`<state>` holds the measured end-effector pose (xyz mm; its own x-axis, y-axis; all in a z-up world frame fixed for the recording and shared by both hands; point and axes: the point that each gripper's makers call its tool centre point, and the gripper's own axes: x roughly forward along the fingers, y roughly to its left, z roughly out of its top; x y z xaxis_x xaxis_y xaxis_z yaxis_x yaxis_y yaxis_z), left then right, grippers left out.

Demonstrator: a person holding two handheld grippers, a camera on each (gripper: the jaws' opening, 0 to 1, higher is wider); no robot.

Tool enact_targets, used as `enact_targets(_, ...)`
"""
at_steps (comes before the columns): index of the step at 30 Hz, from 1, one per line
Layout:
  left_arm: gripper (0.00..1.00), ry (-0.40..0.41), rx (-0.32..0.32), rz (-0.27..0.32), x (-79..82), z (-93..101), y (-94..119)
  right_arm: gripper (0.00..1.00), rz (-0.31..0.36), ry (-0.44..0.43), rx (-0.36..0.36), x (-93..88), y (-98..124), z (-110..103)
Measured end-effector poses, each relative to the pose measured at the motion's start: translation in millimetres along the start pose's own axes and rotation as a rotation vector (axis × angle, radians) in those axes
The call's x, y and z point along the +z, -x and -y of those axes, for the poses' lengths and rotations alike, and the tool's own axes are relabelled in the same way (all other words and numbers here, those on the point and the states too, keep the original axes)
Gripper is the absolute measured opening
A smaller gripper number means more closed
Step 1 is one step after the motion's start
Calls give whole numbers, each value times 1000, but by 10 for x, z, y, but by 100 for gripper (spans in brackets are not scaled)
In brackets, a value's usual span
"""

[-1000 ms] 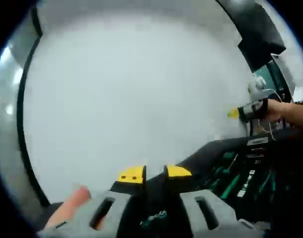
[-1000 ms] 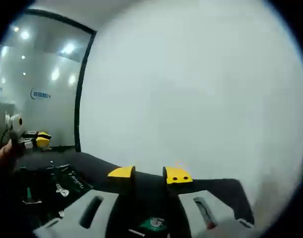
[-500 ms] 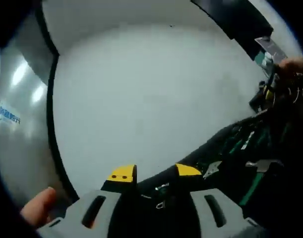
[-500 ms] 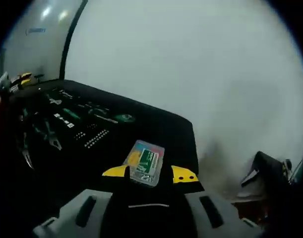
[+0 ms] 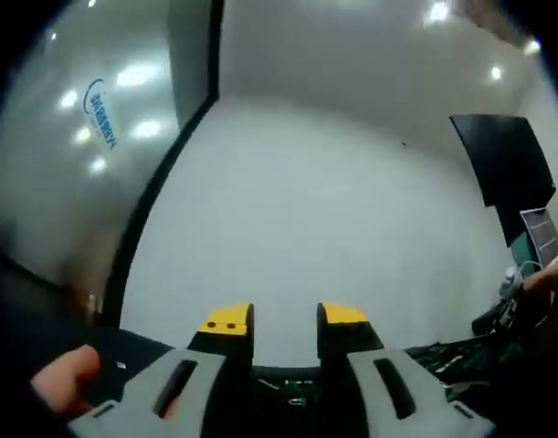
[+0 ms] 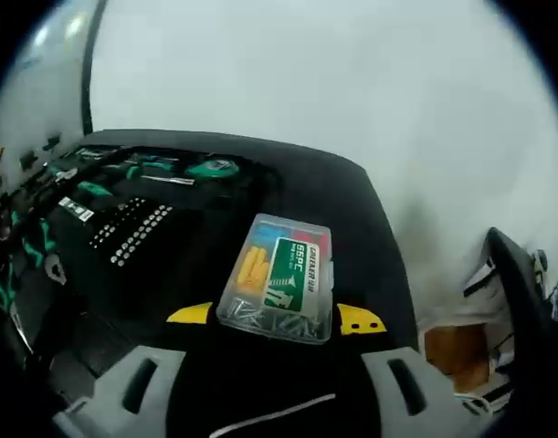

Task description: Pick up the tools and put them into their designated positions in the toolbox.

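Pointing up at a pale wall, the left gripper [image 5: 286, 318] in the left gripper view holds nothing, its yellow-tipped jaws parted with bare wall between them; I judge it simply waiting its turn. A fingertip [image 5: 67, 379] of the person shows at the lower left by the grey jaw housing. Low at the right lies an edge of the black toolbox tray with green-handled tools [image 5: 461, 363], blurred.

In the right gripper view, the right gripper [image 6: 277, 318] tilts down over the black bench [image 6: 338, 196], jaws spread wide on either side of a clear plastic box of screws and orange plugs with a green label [image 6: 280, 276], apparently lined up to grasp it; contact I cannot tell. That box sits near the bench's right edge, beside the tray [image 6: 123, 228] of bits.
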<state>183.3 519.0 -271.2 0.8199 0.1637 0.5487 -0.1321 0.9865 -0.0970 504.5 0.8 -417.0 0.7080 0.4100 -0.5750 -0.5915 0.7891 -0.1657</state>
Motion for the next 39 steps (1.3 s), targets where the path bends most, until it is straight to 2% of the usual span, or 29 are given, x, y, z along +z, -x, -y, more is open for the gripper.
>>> enact_targets(2,19,-13,15,-41,-84,-56,12,46,7,-32,29,-14,11,1)
enact_targets(3,19,-12,28,-87,-167,-102,30,46,-17,-28,53,-26,31,9)
enact_targets(4,16,23,27,-110,-200,-103,39,46,-66,-73,62,-61,103,27)
enact_targets(5,14,58,26,-97,-168,-100,48,46,-80,-84,52,-59,148,56)
enact_targets(6,14,43,26,-76,-132,-121,53,46,-67,-85,34,-31,205,101)
enact_targets(7,14,31,24,-56,-96,-128,55,46,-73,-123,18,-47,249,127)
enact_targets(9,14,33,25,-54,-89,-109,61,46,-56,-278,65,-34,320,77)
enact_targets(10,14,32,26,-62,-103,-106,63,46,-39,-426,131,17,274,105)
enact_targets(11,14,29,26,-73,-122,-102,65,46,-44,-502,188,16,313,38)
enact_targets(12,14,23,22,-81,-143,-99,57,46,-21,-589,266,66,346,-4)
enact_targets(14,14,2,12,-89,-168,-56,49,46,0,-664,354,98,432,-122)
enact_targets(15,14,-5,8,-97,-182,-44,48,46,15,-657,390,107,452,-187)
enact_targets(17,14,-27,3,-110,-215,-14,42,46,4,-662,478,97,519,-355)
enact_targets(18,14,-38,2,-117,-231,0,39,46,59,-667,455,164,524,-327)
enact_targets(20,14,-53,-2,-131,-262,19,28,46,72,-529,418,182,581,-385)
enact_targets(21,14,-58,-3,-140,-282,17,23,46,78,-390,393,194,603,-429)
enact_targets(23,14,-68,-6,-158,-318,29,17,46,71,-232,372,213,682,-605)
enact_targets(25,14,-82,-4,-167,-341,32,12,46,16,-203,423,172,764,-838)
enact_targets(26,14,-85,-3,-173,-354,16,11,46,12,-199,420,182,766,-878)
enact_targets(28,14,-88,0,-182,-374,-7,6,46,6,-139,379,170,760,-949)
enact_targets(30,14,-90,3,-188,-390,-36,-1,47,-24,-7,341,72,743,-1039)
enact_targets(31,14,-90,3,-189,-398,-52,-5,47,-18,60,351,56,723,-1082)
enact_targets(32,14,-91,4,-192,-405,-60,-9,47,10,84,371,71,690,-1156)
enact_targets(33,15,-95,6,-201,-425,-70,-11,48,40,44,353,104,652,-1116)
enact_targets(35,15,-98,8,-214,-451,-79,-14,47,104,-117,348,182,627,-1067)
enact_targets(37,15,-104,6,-225,-474,-74,-11,47,146,-136,367,226,703,-1082)
enact_targets(39,15,-111,6,-237,-495,-63,-5,45,146,-71,359,201,768,-1051)
